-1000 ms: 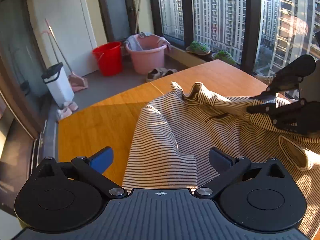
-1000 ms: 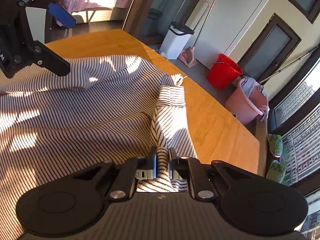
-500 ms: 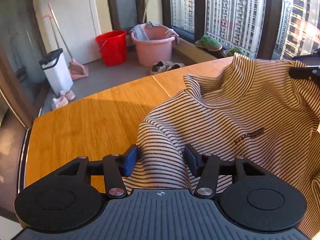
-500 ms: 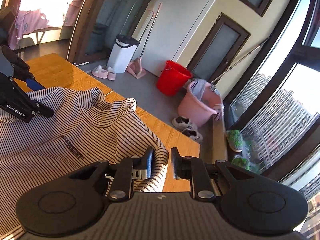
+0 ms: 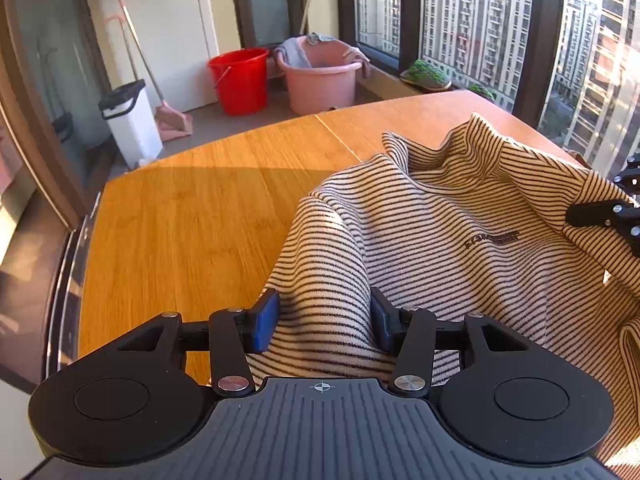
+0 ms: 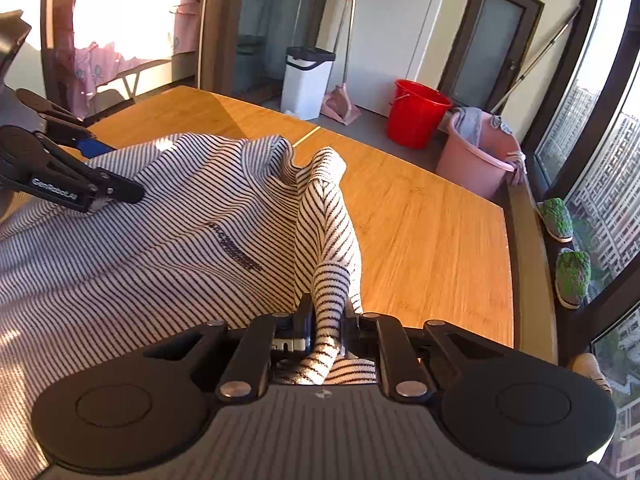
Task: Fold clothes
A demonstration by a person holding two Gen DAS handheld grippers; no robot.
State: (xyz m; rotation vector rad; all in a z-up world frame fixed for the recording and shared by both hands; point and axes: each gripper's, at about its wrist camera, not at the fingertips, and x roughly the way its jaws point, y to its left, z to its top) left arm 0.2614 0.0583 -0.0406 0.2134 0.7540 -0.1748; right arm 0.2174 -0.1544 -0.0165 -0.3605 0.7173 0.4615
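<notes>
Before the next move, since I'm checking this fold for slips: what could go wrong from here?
The left gripper has a thick bunch of the striped top between wide-set fingers, so it may slip out. The right gripper pinches only a narrow twisted strip, which could pull free or set a crooked fold. Part of the fabric hangs between both, so it may land wrinkled on the table.

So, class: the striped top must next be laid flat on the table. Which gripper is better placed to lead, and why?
Probably the right gripper: it is shut on the striped top, pinching a narrow bunch. The left gripper only straddles a thick fold, its jaws apart.
</notes>
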